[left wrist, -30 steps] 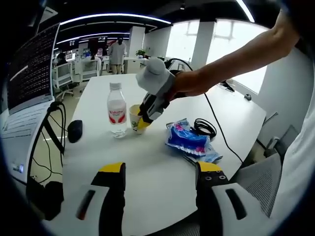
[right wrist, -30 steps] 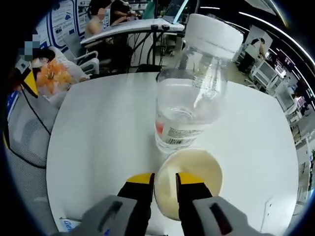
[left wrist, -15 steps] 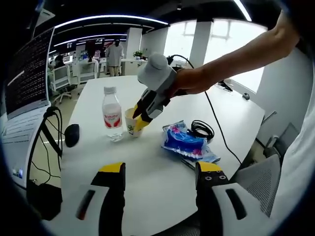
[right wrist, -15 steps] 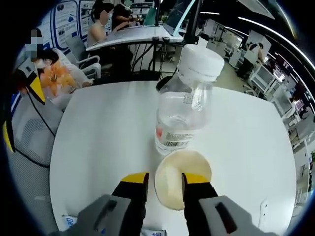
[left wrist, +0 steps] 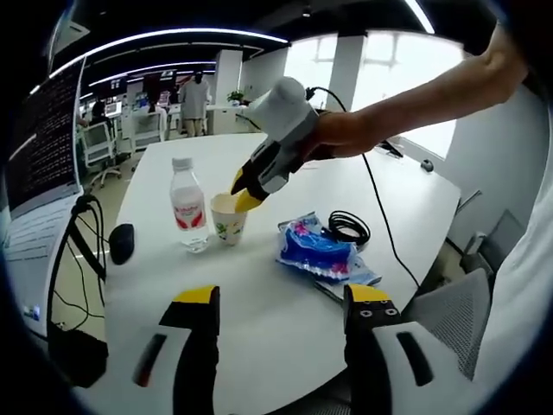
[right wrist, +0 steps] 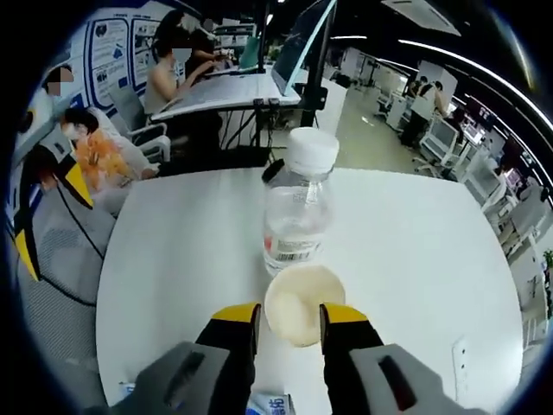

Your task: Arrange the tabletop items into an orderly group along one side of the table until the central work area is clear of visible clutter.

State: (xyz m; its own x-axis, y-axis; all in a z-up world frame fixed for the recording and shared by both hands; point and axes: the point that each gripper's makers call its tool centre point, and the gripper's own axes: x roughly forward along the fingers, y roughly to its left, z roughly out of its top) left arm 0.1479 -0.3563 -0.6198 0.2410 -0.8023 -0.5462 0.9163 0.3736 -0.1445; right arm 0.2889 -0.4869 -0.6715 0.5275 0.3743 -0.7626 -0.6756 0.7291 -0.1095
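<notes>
Hovering right gripper (right wrist: 288,313), jaws parted, empty, above paper cup (right wrist: 303,303) beside water bottle (right wrist: 295,214). Cup light, crushable: judging rim pinch gently. Left gripper (left wrist: 281,298) released, idling.

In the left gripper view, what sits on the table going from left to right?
Mouse → water bottle → paper cup → blue packet

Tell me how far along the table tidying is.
Done: the paper cup stands beside the water bottle. In hand: nothing; the right gripper is open above the cup, and the left gripper is open. Left: the blue packet, black cable and mouse.
</notes>
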